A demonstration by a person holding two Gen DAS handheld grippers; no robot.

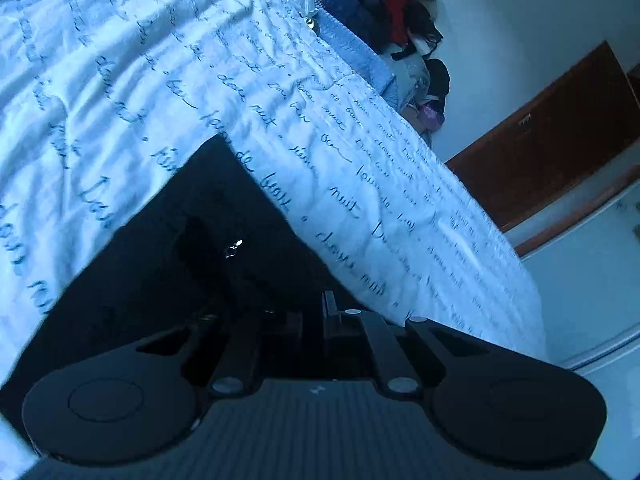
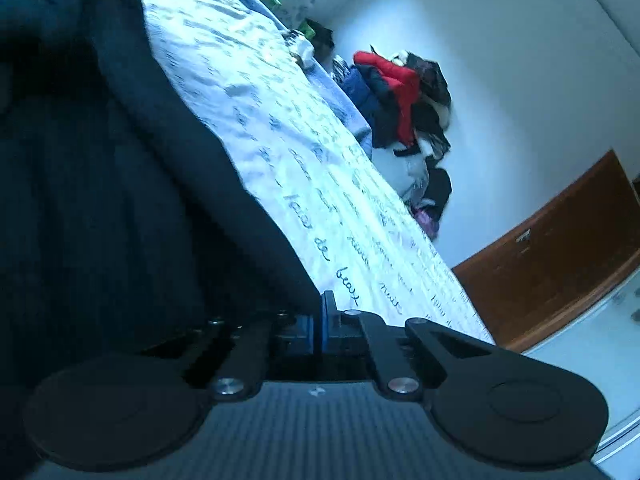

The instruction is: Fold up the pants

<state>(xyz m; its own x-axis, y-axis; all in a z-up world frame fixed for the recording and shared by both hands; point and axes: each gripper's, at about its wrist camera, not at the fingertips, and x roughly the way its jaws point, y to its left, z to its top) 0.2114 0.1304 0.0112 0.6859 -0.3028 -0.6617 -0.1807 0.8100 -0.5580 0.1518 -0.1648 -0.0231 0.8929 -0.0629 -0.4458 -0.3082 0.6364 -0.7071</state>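
Observation:
The black pants [image 1: 180,240] lie on a white bed sheet [image 1: 120,80] printed with blue handwriting, and one corner of them points away from me. My left gripper [image 1: 320,312] is shut, with the dark cloth gathered over and around its fingers. In the right wrist view the pants [image 2: 120,200] fill the left half of the picture as a thick dark fold. Their edge runs straight down into my right gripper [image 2: 318,320], whose blue pads [image 2: 306,330] are pressed together on it. The sheet [image 2: 300,160] stretches away to the right of that edge.
A heap of red, navy and black clothes [image 1: 372,4] [image 2: 400,96] sits past the far end of the bed against a pale wall. A brown wooden panel [image 1: 560,132] [image 2: 560,260] stands low on the right. The bed's edge drops off on the right.

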